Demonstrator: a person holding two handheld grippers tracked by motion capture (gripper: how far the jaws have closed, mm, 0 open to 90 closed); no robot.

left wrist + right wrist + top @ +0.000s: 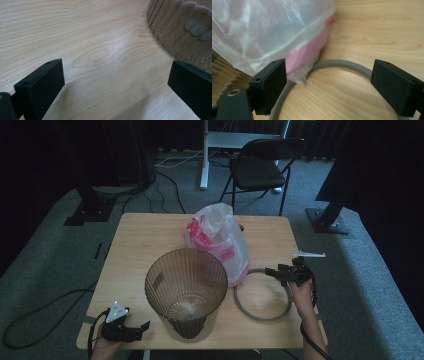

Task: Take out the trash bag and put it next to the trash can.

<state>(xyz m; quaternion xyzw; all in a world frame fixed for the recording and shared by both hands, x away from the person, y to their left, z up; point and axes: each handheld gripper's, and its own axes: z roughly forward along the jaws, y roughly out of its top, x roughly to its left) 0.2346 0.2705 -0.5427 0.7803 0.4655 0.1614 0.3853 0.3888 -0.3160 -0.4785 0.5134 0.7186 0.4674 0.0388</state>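
A ribbed, see-through brown bin (186, 290) stands upright at the table's middle front; its wall (182, 27) fills the top right of the left gripper view. Behind it leans a clear plastic bag with pink print (220, 240), close up as the bag (269, 32). A grey ring (262, 295) lies flat to the bin's right, its far arc (342, 63) passing between my right jaws. My right gripper (276, 272) is open over that arc, jaws apart on either side, at the bag's lower edge. My left gripper (140, 329) rests open on bare wood at the front left, nothing between its jaws.
The wooden table (140, 240) has bare wood at its left and back. A black folding chair (260, 167) and a white desk frame (205, 155) stand behind it on grey carpet. Black stand bases (327, 220) flank the table; cables (40, 312) trail left.
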